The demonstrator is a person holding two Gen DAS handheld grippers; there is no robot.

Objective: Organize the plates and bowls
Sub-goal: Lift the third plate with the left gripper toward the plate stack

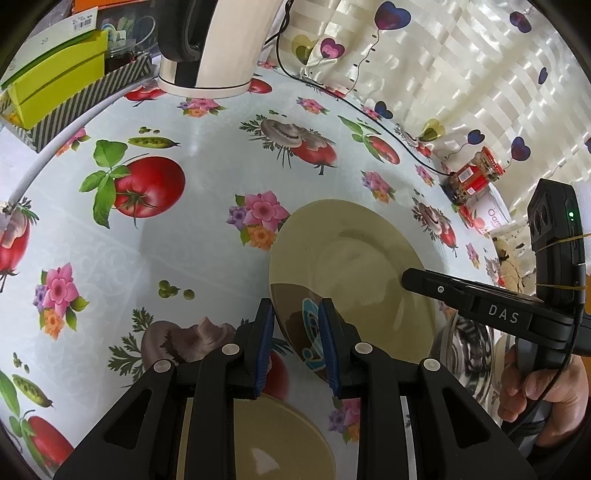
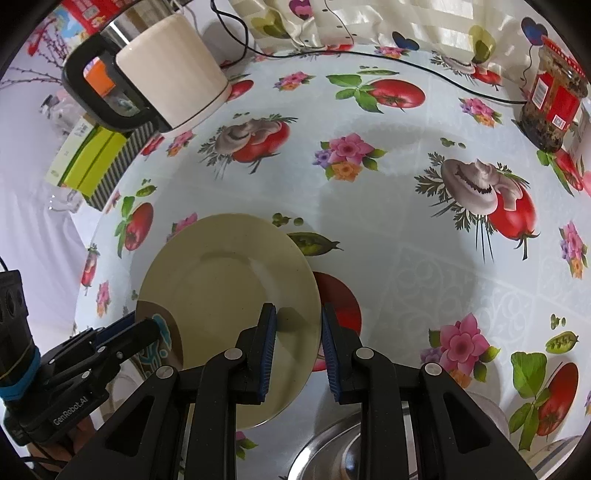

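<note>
left tongs point(image 1: 295, 325) gripping cream plate point(image 1: 354, 266), tablecloth point(image 1: 207, 236)

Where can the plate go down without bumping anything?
The widest bare patch of tablecloth lies beyond the beige plate, between the kettle and the jar. It is crowded nearer the tools: a steel bowl and a second plate sit there.

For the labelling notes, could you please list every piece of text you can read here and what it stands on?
"DAS": on the right tool's black arm.
"GenRobot.AI": on the left tool's body.
"Oam", cut off: white tub.
Jar label and barcode tag: too small to read.
</note>
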